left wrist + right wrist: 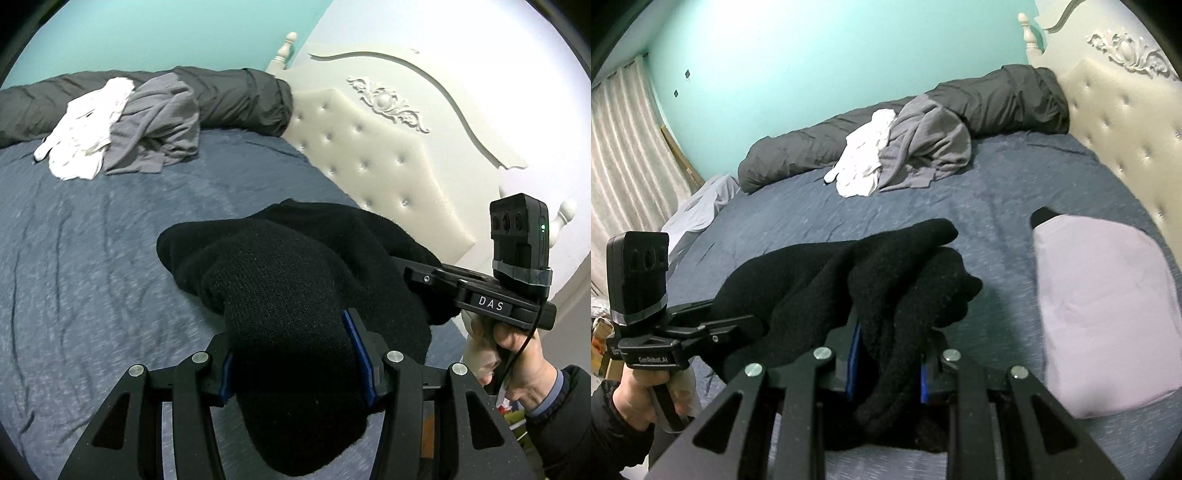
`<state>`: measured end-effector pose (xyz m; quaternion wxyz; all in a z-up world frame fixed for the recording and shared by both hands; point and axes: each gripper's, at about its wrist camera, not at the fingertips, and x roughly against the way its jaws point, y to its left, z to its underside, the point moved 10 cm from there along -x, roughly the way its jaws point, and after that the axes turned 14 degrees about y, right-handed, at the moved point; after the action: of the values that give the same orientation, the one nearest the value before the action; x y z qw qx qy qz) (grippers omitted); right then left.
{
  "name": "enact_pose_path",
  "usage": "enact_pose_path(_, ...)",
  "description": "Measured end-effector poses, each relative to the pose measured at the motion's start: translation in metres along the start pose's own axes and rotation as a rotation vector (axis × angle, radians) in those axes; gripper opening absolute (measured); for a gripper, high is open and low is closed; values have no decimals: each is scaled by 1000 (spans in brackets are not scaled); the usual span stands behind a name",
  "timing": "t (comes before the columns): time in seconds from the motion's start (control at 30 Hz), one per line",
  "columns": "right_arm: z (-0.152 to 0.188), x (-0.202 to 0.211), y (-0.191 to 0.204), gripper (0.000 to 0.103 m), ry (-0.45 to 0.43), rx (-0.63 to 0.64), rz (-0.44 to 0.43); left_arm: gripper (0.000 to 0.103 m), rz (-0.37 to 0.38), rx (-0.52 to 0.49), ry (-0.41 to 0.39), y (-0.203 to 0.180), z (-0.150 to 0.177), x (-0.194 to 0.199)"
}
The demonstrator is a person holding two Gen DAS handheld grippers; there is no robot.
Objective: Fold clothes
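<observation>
Two handheld grippers, seen from each other's wrist cameras. The left gripper [299, 354] fills the lower centre of its frame, blue pads pressed against a thick fold of black knit, jaws about half spread. The right gripper [886, 365] sits lower centre, jaws narrower, clamped on bunched black knit. A bare hand [517, 358] grips a handle at lower right; another hand [642, 391] at lower left.

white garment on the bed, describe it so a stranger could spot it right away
Start at the long rolled dark grey duvet along the far edge of the blue bed. Against its middle lies a crumpled pile; the white cotton garment is its left half, beside the creased grey garment, and the only white thing there.
</observation>
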<state>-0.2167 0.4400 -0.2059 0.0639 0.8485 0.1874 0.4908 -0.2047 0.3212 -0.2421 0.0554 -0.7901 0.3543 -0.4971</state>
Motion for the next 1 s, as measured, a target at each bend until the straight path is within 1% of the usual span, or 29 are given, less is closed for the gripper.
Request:
enact_pose_path(0.17, -8, 25, -26, 23, -21, 5, 24, 54, 14, -18, 2, -26, -19, -15)
enact_pose_path(0.43, -17, 51, -73, 23, -40, 2, 60, 54, 34, -39, 0, -63, -52, -46)
enact_pose_path(0.57, -25, 65, -103, 23, -50, 5, 86, 54, 39, -55, -4, -84, -74, -66)
enact_pose_path(0.8, -43, 84, -160, 23, -78, 16, 124, 54, 45, -76, -25, -117, -114, -107)
enact_pose_path(1.0, -60, 87, -207, 23, -106, 37, 175, 54, 44, -76, -45, -133, -141, -151)
